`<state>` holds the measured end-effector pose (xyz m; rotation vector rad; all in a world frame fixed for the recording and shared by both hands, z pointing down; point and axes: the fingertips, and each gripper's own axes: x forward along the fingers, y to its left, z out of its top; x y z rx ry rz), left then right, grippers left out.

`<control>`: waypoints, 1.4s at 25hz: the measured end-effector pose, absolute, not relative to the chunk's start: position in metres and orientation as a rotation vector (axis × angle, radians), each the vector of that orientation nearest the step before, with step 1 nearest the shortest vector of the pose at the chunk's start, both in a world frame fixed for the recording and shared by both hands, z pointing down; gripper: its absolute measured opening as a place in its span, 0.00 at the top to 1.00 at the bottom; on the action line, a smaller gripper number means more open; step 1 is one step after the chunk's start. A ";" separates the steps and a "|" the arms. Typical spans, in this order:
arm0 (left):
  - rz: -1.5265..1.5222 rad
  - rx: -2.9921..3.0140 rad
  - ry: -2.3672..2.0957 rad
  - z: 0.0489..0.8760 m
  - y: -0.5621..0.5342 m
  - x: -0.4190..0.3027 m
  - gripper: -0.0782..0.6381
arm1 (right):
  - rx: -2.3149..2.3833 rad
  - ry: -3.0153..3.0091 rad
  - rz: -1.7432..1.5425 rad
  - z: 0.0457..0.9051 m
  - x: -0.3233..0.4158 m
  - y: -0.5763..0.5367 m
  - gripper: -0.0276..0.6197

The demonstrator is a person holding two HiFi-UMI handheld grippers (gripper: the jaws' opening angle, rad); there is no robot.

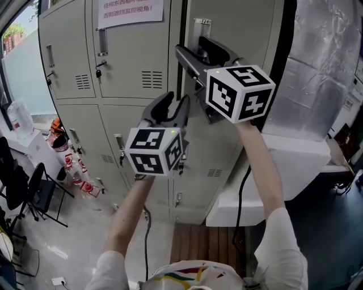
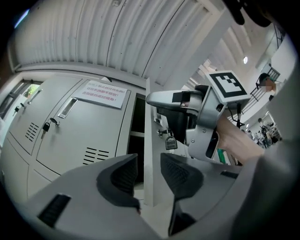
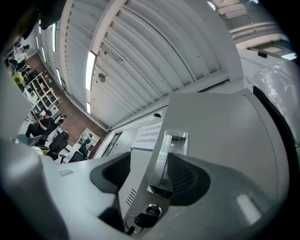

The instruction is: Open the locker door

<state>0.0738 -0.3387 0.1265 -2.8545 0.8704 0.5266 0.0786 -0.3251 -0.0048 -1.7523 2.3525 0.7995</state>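
Note:
The grey locker door (image 1: pixel 249 28) stands swung out from the cabinet, and dark space shows behind its edge (image 2: pixel 149 140). My right gripper (image 1: pixel 193 51) is up at the door's recessed handle (image 3: pixel 166 159); the door's edge fills the gap between its pads, so it is shut on the door (image 3: pixel 211 126). A key (image 3: pixel 149 212) sits in the lock just below. My left gripper (image 1: pixel 177 105) is lower down. Its pads stand on either side of the door edge with a narrow gap each side, so the left gripper (image 2: pixel 149 171) is open. A key tag (image 2: pixel 170 140) hangs by the right gripper (image 2: pixel 164 99).
Closed lockers (image 1: pixel 125 51) with a paper notice (image 1: pixel 130 11) fill the left. A white cabinet (image 1: pixel 295 164) and foil-wrapped panel (image 1: pixel 323 62) stand right of the door. A black chair (image 1: pixel 42 187) and bags are at floor left; a wooden mat (image 1: pixel 210 243) lies below.

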 end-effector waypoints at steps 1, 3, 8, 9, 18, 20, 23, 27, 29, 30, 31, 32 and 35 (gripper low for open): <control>0.525 -2.869 0.856 0.127 -0.337 0.076 0.70 | -1.750 2.348 0.810 -0.004 0.078 -0.320 0.60; 0.520 -2.887 0.830 0.127 -0.335 0.079 0.70 | -1.748 2.343 0.830 -0.003 0.078 -0.311 0.60; 0.522 -2.905 0.765 0.126 -0.323 0.082 0.70 | -1.737 2.344 0.840 -0.002 0.078 -0.296 0.60; 0.522 -2.914 0.749 0.126 -0.321 0.083 0.70 | -1.738 2.341 0.843 -0.002 0.078 -0.294 0.59; 0.509 -2.928 0.693 0.125 -0.305 0.087 0.75 | -1.749 2.339 0.869 0.000 0.079 -0.281 0.60; 0.512 -2.934 0.681 0.125 -0.303 0.088 0.75 | -1.754 2.338 0.877 0.001 0.080 -0.278 0.60; 0.512 -2.933 0.665 0.125 -0.297 0.088 0.75 | -1.764 2.337 0.897 0.002 0.080 -0.273 0.60; 0.512 -2.930 0.643 0.125 -0.289 0.088 0.76 | -1.806 2.306 0.946 0.012 0.088 -0.259 0.60; 0.517 -2.934 0.631 0.126 -0.285 0.088 0.76 | -1.820 2.293 0.946 0.019 0.095 -0.249 0.60; 0.521 -2.935 0.624 0.126 -0.283 0.088 0.76 | -1.823 2.288 0.944 0.023 0.098 -0.243 0.60; 0.527 -2.936 0.616 0.125 -0.281 0.088 0.76 | -1.826 2.283 0.945 0.027 0.101 -0.237 0.60; 0.532 -2.937 0.608 0.125 -0.279 0.088 0.76 | -1.829 2.276 0.949 0.032 0.105 -0.230 0.60; 0.542 -2.935 0.580 0.125 -0.271 0.089 0.76 | -1.887 2.242 0.962 0.050 0.117 -0.212 0.68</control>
